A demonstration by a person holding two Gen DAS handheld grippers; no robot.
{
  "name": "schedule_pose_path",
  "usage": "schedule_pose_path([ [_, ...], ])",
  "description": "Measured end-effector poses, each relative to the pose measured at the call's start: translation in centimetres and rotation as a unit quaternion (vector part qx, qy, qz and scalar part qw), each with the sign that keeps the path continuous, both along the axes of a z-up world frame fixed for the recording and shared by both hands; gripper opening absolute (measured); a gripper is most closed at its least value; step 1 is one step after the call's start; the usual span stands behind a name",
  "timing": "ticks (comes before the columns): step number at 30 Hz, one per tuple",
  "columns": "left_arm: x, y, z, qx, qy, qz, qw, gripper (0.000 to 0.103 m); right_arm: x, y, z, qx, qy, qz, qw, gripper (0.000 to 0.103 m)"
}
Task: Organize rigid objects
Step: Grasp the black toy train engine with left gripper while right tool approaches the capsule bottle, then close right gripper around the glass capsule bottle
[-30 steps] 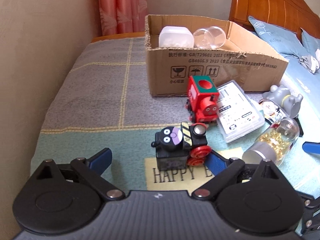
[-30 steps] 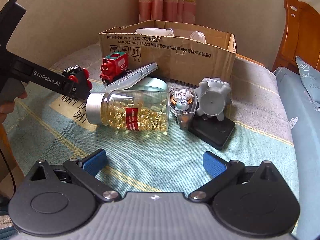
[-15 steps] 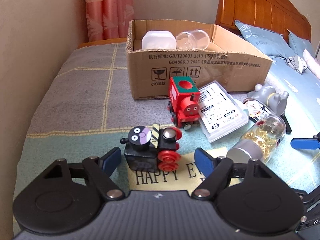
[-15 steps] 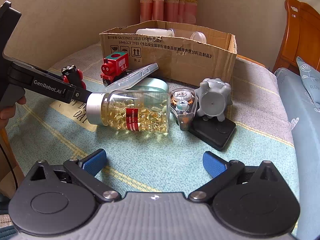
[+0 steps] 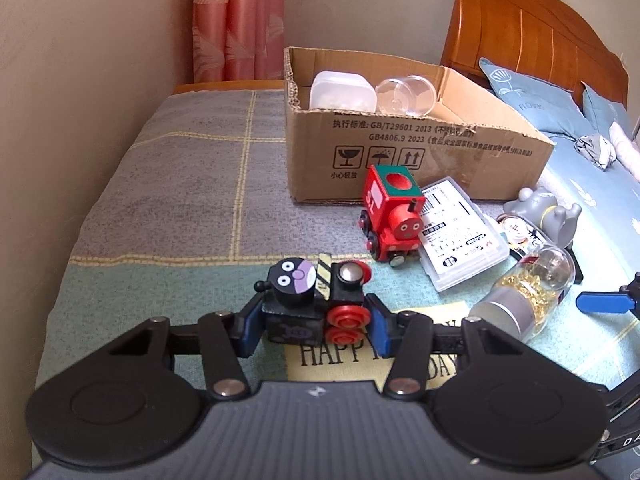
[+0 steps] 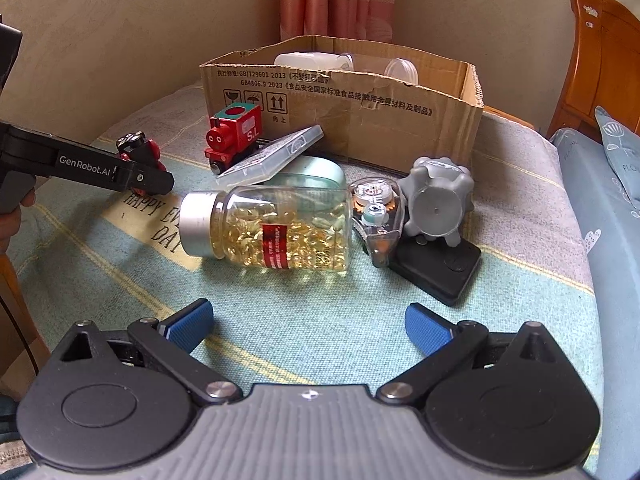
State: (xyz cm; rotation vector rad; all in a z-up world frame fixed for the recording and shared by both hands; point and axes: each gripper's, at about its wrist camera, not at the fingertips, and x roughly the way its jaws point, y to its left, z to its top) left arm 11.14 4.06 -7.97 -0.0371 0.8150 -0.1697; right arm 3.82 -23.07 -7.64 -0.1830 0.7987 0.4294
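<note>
My left gripper (image 5: 312, 322) is shut on a black toy train (image 5: 316, 304) with red wheels that sits on the bed cover; it also shows in the right wrist view (image 6: 138, 152). A red toy train (image 5: 390, 216) stands just beyond it, in front of the cardboard box (image 5: 420, 156). The box holds a white container (image 5: 342, 92) and a clear cup (image 5: 406, 94). My right gripper (image 6: 306, 326) is open and empty, just short of a capsule bottle (image 6: 272, 232) lying on its side.
A clear plastic case (image 6: 272, 158), a tape dispenser (image 6: 374, 216) and a grey figure (image 6: 438, 200) on a black base lie near the bottle. A wall runs along the left (image 5: 80, 80). A wooden headboard (image 5: 520, 32) and pillows stand at the right.
My left gripper has moved forward around the black toy train and closed on it. My right gripper has not moved.
</note>
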Motion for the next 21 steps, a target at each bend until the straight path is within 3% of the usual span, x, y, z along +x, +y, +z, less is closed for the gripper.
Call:
schedule_pose_path([
  [4,-0.2,0.4,-0.1,-0.005,0.0,0.005,1.0,0.051,0.5,0.4,1.1,0.029,-0.006,0.006,1.0,0.103],
  [10,-0.1,0.3,-0.1,0.0,-0.002,-0.001,1.0,0.051,1.4,1.6,2.5,0.033,-0.02,0.02,0.999,0.103],
  [21,0.0,0.4,-0.1,-0.001,0.0,-0.003,1.0,0.05,2.9,4.5,1.8,-0.014,-0.018,0.029,0.999,0.103],
])
